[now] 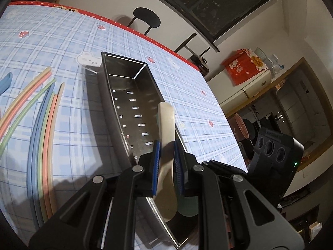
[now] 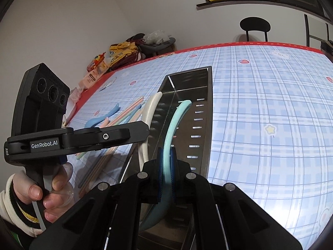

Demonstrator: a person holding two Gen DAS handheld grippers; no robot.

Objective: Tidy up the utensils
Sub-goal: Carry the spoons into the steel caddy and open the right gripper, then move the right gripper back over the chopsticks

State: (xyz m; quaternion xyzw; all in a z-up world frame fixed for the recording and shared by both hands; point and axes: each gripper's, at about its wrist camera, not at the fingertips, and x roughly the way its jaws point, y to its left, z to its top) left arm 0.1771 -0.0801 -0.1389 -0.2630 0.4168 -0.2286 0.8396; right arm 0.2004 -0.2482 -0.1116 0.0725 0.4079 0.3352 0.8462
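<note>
Your left gripper (image 1: 167,162) is pinching a cream spoon (image 1: 166,125) by its handle between the blue pads (image 1: 156,166), and the spoon hangs over the near end of the steel tray (image 1: 133,95), its handle tip pointing out along the tray's right wall and its bowl down near the bottom of the left wrist view. Your right gripper (image 2: 166,173) is clamped on a mint-green spoon (image 2: 173,125), whose curved handle arches forward over the inside of the same tray (image 2: 199,95); the bowl end sits low behind the fingers, just above the tray's near end. In the right wrist view you can see your left gripper from the side (image 2: 137,130), with your left hand (image 2: 47,187) wrapped around its grip, and the cream spoon (image 2: 148,112) running along the tray's left wall. The tray stands on the tabletop (image 1: 187,95), which wears a blue plaid cloth with a red border. To the left of the tray, a loose spread of pastel chopsticks (image 1: 47,108) lies on the cloth in pink, green, blue and tan, and a blue spoon (image 2: 104,117) lies among them on the side away from the tray. A black chair (image 2: 255,26) stands at the far edge of the tabletop.
</note>
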